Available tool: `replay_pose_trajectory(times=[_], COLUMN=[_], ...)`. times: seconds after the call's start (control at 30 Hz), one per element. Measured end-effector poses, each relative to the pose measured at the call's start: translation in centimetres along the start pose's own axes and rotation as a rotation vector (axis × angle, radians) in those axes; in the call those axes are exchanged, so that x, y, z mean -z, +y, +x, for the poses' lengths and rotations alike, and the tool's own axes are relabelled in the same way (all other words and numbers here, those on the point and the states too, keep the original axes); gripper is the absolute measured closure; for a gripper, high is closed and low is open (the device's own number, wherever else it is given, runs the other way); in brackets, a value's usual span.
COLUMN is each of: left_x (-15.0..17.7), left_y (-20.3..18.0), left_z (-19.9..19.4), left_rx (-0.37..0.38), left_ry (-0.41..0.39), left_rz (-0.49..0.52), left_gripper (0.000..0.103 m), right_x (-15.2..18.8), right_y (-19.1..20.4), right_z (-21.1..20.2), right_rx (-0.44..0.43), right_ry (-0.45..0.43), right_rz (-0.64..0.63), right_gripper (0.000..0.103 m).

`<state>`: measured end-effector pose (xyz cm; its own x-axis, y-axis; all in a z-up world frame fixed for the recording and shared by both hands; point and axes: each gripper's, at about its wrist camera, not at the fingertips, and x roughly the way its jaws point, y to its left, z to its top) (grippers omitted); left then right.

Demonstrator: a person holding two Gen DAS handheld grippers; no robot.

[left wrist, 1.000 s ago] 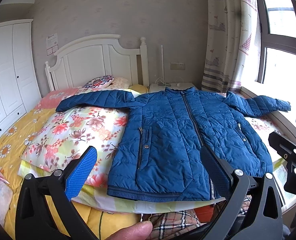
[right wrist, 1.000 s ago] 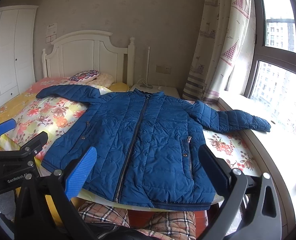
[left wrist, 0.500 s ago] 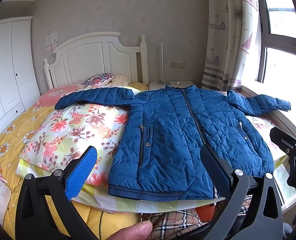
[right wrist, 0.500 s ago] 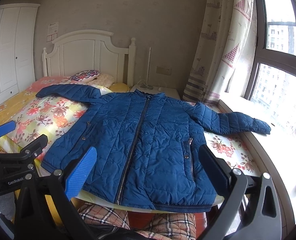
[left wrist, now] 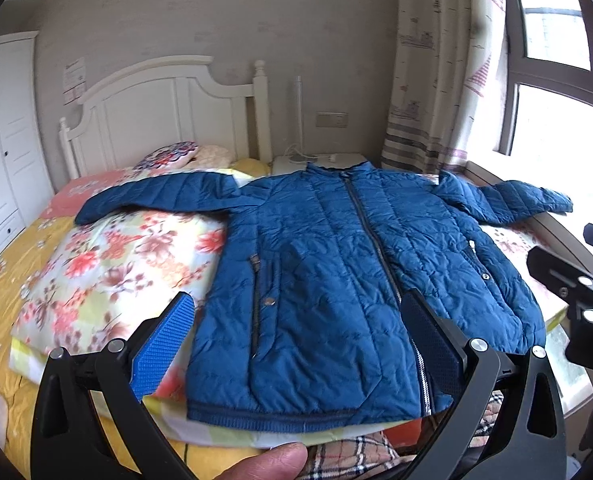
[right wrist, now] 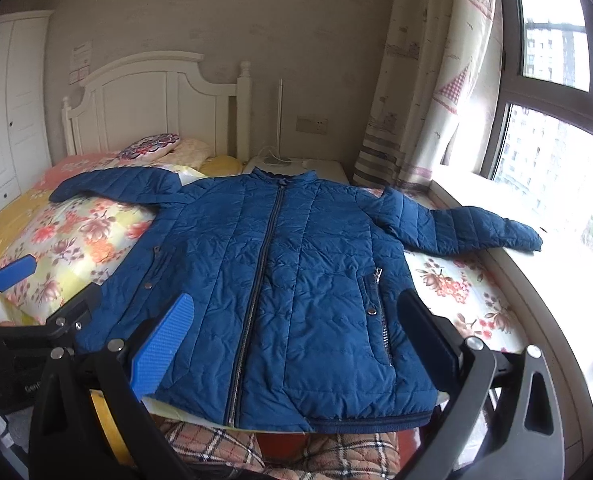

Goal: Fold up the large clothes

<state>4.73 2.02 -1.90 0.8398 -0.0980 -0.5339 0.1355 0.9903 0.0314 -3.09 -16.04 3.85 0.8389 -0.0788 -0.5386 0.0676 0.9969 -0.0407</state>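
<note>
Blue quilted jacket [left wrist: 328, 280] spread flat on the bed, both grippers spread wide and holding nothing.

The jacket lies zipped, front up, sleeves out to either side, on a floral quilt [left wrist: 108, 264], hem towards the cameras. The left gripper [left wrist: 296, 328] and the right gripper [right wrist: 292, 328] hang short of the hem, apparently above it and not touching, though depth is hard to judge. A fingertip [left wrist: 272, 460] shows at the bottom edge of the left view.

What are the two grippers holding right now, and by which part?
Nothing. The left gripper and the right gripper are both open, short of the blue jacket.
</note>
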Motion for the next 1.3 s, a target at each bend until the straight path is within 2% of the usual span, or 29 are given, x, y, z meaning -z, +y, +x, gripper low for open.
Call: replay_pose_trajectory(times=[0.17, 0.33, 0.43, 0.53, 0.67, 0.8, 0.87, 1.03, 1.13, 1.2, 1.3], left_x=[-0.9, -2.3, -3.6, -4.8, -6.7, -8.8, -9.3, -8.3, -6.0, -5.3, -4.9], left_y=[-0.1, -0.1, -0.7, -1.3, -2.1, -3.0, -3.1, -2.5, -2.1, -1.6, -1.6], left_z=[2.1, 4.5, 6.8, 9.9, 15.5, 21.9, 25.8, 32.4, 35.0, 34.7, 34.7], left_rx=[0.022, 0.063, 0.085, 0.101, 0.086, 0.043, -0.003, 0.029, 0.035, 0.056, 0.047], left_ry=[0.021, 0.044, 0.064, 0.097, 0.175, 0.220, 0.268, 0.389, 0.458, 0.396, 0.387], left_rz=[0.000, 0.001, 0.012, 0.035, 0.064, 0.108, 0.108, 0.059, 0.047, -0.012, -0.006], left_gripper=[0.004, 0.004, 0.004, 0.004, 0.004, 0.004, 0.004, 0.004, 0.004, 0.004, 0.004], right_x=[-0.5, -1.4, -1.9, -2.0, -1.5, -0.6, -0.3, -0.5, -1.0, -1.4, -1.5], right_y=[0.1, -0.1, -2.2, -6.5, -14.7, -23.0, -26.6, -33.1, -35.6, -37.3, -39.7], right_z=[2.6, 4.3, 6.0, 8.2, 11.5, 15.8, 19.2, 26.7, 30.3, 32.6, 35.4], right_rx=[0.006, 0.029, 0.067, 0.107, 0.248, 0.348, 0.341, 0.374, 0.396, 0.412, 0.437], right_ry=[0.032, 0.014, 0.007, 0.010, 0.049, 0.098, 0.150, 0.198, 0.212, 0.214, 0.207], right_rz=[0.037, 0.064, 0.141, 0.263, 0.457, 0.617, 0.683, 0.775, 0.777, 0.776, 0.785], right_gripper=[0.002, 0.002, 0.002, 0.002, 0.002, 0.002, 0.002, 0.002, 0.003, 0.005, 0.009])
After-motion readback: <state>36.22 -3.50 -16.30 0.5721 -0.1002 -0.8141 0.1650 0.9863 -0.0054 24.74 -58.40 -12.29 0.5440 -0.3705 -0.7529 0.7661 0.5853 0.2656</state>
